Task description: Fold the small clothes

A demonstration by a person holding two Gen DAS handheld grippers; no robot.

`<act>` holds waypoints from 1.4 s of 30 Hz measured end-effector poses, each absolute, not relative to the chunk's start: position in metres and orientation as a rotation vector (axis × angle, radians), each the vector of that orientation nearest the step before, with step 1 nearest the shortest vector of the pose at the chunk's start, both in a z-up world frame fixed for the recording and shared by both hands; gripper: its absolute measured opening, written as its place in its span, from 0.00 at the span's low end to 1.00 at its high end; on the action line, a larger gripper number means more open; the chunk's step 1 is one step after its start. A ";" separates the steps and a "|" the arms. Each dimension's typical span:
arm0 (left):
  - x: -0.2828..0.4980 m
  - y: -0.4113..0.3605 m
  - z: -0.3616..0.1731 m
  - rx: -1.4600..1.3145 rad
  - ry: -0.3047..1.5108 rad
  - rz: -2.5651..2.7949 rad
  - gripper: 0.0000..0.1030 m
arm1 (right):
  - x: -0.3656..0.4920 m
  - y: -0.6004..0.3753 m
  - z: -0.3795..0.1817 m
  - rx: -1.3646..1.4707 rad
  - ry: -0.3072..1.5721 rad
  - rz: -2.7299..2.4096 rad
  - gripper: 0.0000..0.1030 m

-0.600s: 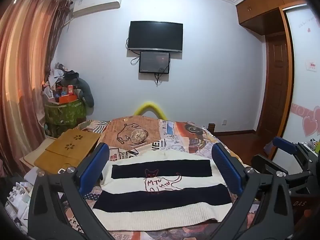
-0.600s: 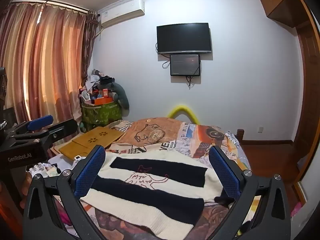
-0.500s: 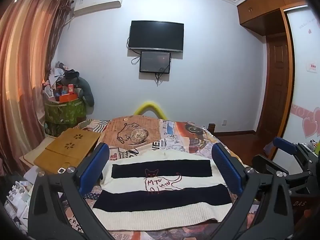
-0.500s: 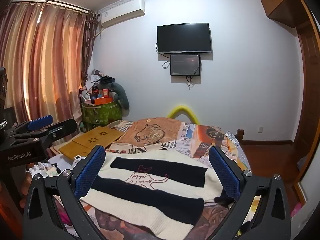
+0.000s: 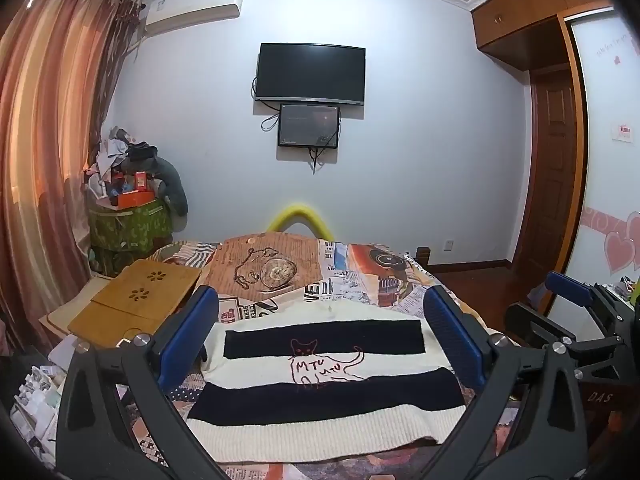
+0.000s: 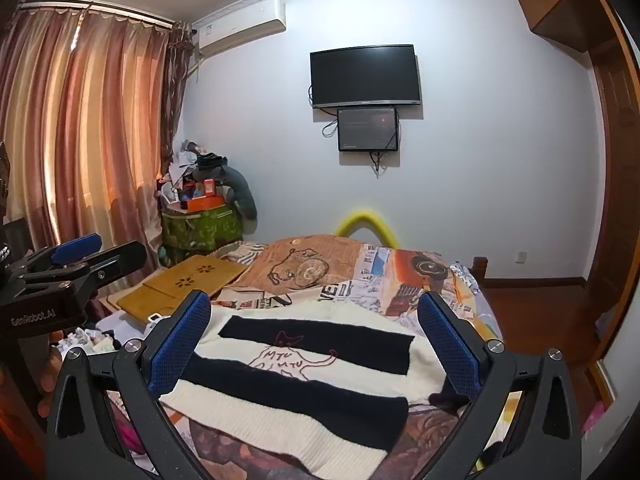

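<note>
A cream knitted sweater with two broad black stripes and a red outline cat (image 5: 324, 384) lies spread flat on the bed with the printed patchwork cover (image 5: 360, 276), hem towards us. The left claw (image 5: 320, 340) hovers above it, released, blue pads spread wide with nothing between them. The right claw (image 6: 316, 344) hangs beside it, equally released and empty. A bamboo lap tray (image 5: 136, 304) lies on the bed's left side.

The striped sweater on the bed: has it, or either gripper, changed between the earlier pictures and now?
Nothing has visibly changed. The striped sweater lies flat on the bed as before, and the left gripper and right gripper are both open above it, holding nothing.
</note>
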State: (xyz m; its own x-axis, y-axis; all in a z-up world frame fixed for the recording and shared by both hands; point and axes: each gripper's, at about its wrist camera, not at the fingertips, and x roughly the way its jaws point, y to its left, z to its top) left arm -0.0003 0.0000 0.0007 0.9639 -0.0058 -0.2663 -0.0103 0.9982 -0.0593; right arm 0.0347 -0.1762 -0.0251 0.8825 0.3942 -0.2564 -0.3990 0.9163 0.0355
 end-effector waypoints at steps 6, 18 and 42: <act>-0.002 0.000 0.002 -0.055 0.265 0.003 1.00 | 0.036 -0.178 -0.028 -0.013 0.267 0.412 1.00; -0.004 -0.001 0.003 -0.050 0.262 0.004 1.00 | 0.036 -0.178 -0.028 -0.014 0.268 0.411 1.00; -0.005 0.002 0.003 -0.054 0.261 0.013 1.00 | 0.041 -0.179 -0.030 -0.015 0.272 0.410 1.00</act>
State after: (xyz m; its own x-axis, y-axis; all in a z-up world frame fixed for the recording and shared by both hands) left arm -0.0050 0.0021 0.0031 0.9660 0.0062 -0.2583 -0.0202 0.9985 -0.0517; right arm 0.0406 -0.1794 -0.0303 0.8815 0.3912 -0.2643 -0.3952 0.9177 0.0400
